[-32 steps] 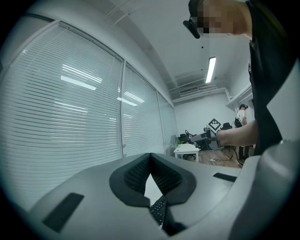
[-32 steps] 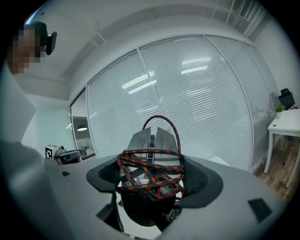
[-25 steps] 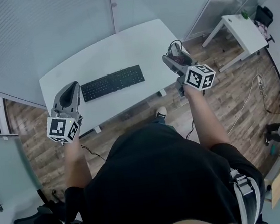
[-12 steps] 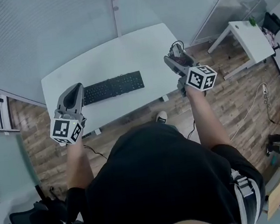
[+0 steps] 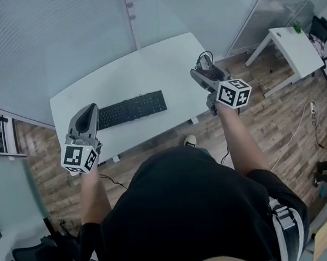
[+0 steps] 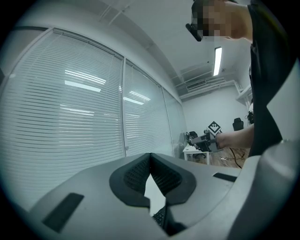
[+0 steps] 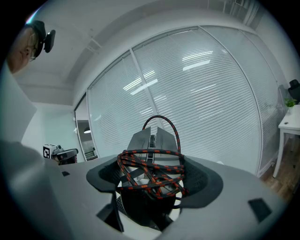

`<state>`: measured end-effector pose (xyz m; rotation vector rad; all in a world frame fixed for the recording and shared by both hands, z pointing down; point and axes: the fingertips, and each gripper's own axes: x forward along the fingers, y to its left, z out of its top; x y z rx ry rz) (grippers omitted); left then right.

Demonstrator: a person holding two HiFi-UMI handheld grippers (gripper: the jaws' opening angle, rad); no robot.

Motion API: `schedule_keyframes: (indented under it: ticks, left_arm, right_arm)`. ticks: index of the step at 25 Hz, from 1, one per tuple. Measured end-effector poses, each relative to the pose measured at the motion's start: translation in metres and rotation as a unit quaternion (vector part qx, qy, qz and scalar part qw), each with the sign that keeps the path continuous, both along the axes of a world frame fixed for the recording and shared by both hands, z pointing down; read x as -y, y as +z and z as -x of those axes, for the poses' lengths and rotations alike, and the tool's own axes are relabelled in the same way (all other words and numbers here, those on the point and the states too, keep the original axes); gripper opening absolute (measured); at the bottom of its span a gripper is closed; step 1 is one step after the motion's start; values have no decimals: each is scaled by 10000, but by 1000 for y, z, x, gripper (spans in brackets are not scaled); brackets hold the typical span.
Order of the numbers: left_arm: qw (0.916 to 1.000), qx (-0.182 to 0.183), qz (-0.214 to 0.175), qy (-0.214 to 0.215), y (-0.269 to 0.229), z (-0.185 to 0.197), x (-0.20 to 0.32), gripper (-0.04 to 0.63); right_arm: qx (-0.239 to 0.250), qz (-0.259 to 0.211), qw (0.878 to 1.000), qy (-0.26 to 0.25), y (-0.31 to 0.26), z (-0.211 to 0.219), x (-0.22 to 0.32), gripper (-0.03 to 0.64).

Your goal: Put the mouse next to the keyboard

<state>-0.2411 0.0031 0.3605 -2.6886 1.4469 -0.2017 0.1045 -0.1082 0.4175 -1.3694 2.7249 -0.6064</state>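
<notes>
White table (image 5: 144, 70) (keyboard (image 5: 131, 109) atop)

Your mouse (image 7: 161, 139) looks matt grey plastic, its cable (image 7: 146, 151) braided black-and-red cloth. Your desk (image 5: 144, 70) is smooth white, the keyboard (image 5: 131, 109) matt black, the floor (image 5: 279, 112) wood plank.

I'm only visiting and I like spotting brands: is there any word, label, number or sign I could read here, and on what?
No text can be read anywhere.
Keyboard: key legends too small to read.
Mouse, wrapped in its cord: no brand shows.
Marker cubes: black-and-white square patterns only, no letters.
</notes>
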Motion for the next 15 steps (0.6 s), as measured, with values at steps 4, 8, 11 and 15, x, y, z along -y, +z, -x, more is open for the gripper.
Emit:
schedule_keyframes:
  ticks: [4,8,11,15]
  left_arm:
    - [10000,41,-5,-40,-2,-8,8,22]
    - [9999,66,20,-84,0,-17,12,22]
    - [9999,45,25,-133,0,-24,18,22]
    - [9998,-1,38,-191,2,-34,27,23]
  right_arm:
    - [-40,22,10000,-73,3,-9,9,400]
    - [-82,62,9998,-149,4,-16,16,400]
    - [-61,68,9998,-203,4,-20,23,400]
    - [-65,93,9995,-289,7,-23,33,400]
